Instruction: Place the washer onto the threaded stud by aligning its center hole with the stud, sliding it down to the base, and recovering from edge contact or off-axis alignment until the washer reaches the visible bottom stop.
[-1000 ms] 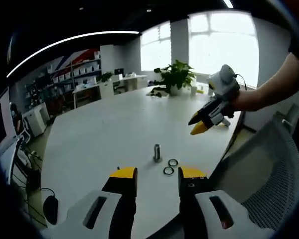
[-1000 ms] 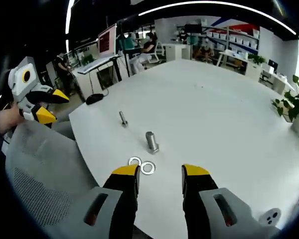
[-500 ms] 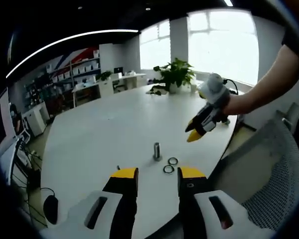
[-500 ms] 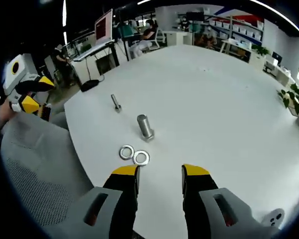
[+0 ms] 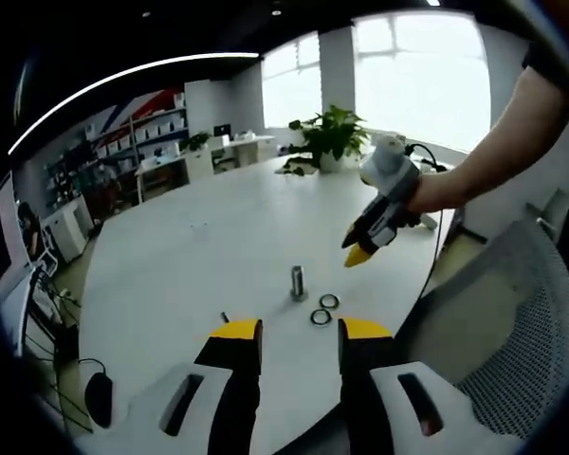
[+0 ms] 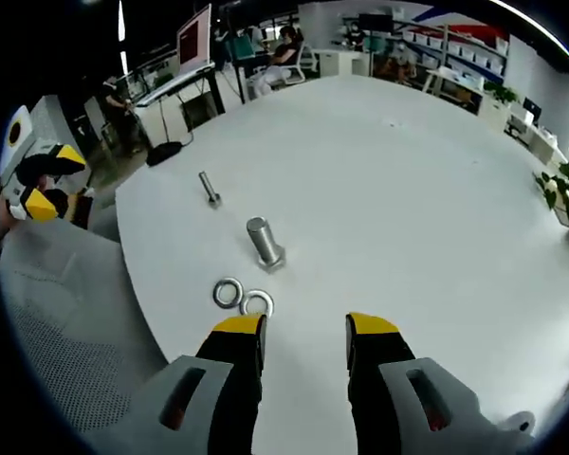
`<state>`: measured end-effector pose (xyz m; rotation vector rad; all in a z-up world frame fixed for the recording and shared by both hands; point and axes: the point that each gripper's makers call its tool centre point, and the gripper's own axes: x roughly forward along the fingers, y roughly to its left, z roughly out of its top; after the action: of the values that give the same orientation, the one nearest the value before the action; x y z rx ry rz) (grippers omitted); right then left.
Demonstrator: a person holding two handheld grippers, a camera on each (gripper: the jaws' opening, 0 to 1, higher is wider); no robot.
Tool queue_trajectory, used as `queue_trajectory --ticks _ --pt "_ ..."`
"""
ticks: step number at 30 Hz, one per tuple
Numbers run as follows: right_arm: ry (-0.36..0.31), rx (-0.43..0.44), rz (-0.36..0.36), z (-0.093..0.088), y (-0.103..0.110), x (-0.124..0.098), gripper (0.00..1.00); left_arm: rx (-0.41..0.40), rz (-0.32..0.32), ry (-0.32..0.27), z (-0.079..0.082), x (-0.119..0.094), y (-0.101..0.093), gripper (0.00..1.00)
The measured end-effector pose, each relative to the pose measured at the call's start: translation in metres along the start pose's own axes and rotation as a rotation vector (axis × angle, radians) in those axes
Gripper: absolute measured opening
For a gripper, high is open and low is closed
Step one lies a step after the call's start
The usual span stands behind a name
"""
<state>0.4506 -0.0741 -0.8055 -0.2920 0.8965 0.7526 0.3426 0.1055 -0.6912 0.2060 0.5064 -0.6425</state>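
Overhead, I am holding my right gripper (image 6: pixel 303 332) open and empty, tilting down; two washers (image 6: pixel 242 298) are lying just beyond its left jaw, the stud (image 6: pixel 263 241) farther.

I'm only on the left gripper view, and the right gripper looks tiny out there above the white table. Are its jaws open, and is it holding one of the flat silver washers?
Observer: In the right gripper view, the right gripper has its yellow-tipped jaws open with nothing between them. Both flat silver washers lie on the white table.
Operator: Where do the washers sit relative to that gripper?
Observer: Just ahead of its left jaw tip, side by side and about touching.
Operator: And the stud?
Observer: The upright silver threaded stud stands just beyond the washers on a wider base, with no washer on it.
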Motion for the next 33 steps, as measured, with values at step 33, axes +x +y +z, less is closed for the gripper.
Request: queue_trajectory --ticks 33 --pt "0.176 -0.292 0.162 -0.019 0.055 0.055 0.34 0.000 0.029 0.008 -0.002 0.000 0.007 0.30"
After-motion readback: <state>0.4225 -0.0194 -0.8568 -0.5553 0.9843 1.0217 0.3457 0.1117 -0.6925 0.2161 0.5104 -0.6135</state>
